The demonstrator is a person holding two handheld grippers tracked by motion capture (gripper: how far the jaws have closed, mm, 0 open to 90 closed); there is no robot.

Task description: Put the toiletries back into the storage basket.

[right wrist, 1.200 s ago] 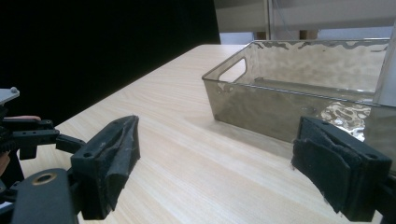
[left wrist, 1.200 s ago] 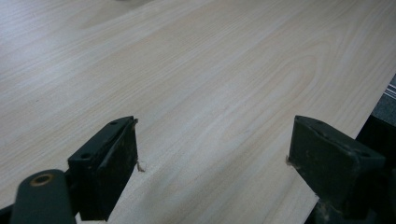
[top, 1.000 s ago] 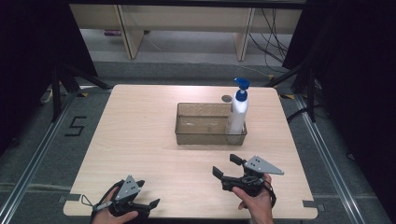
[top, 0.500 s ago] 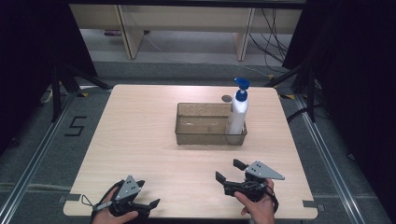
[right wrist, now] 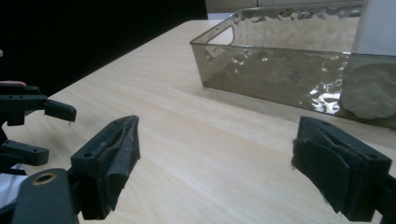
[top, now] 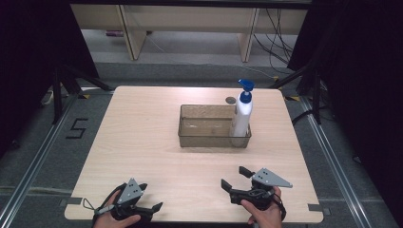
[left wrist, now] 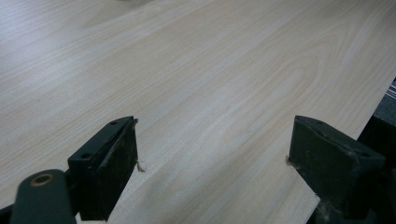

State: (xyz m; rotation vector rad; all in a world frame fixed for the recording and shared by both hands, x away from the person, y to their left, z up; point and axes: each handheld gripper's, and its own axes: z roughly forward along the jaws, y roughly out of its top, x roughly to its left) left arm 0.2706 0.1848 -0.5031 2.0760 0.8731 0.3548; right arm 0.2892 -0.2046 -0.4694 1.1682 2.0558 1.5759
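Note:
A smoky clear plastic bin (top: 209, 140) sits on the wooden table (top: 142, 133), right of centre. Upright in its right end stands a white bottle with a blue pump top (top: 241, 118). My right gripper (top: 233, 176) is open near the front edge, well short of the bin, and points left and away. In the right gripper view the bin wall (right wrist: 280, 65) and the bottle's base (right wrist: 378, 28) lie ahead of my open right gripper (right wrist: 215, 149). My left gripper (top: 151, 197) rests open at the front left corner. In its own view the left gripper (left wrist: 215, 144) spans only bare wood.
A small dark round disc (top: 231, 100) lies on the table just behind the bin. The left gripper's jaws (right wrist: 37, 126) appear at the left of the right gripper view. Dark floor with metal rails surrounds the table, and shelving legs stand beyond it.
My right gripper has drawn back slightly toward the front edge of the table. The left gripper, bin and bottle have not moved.

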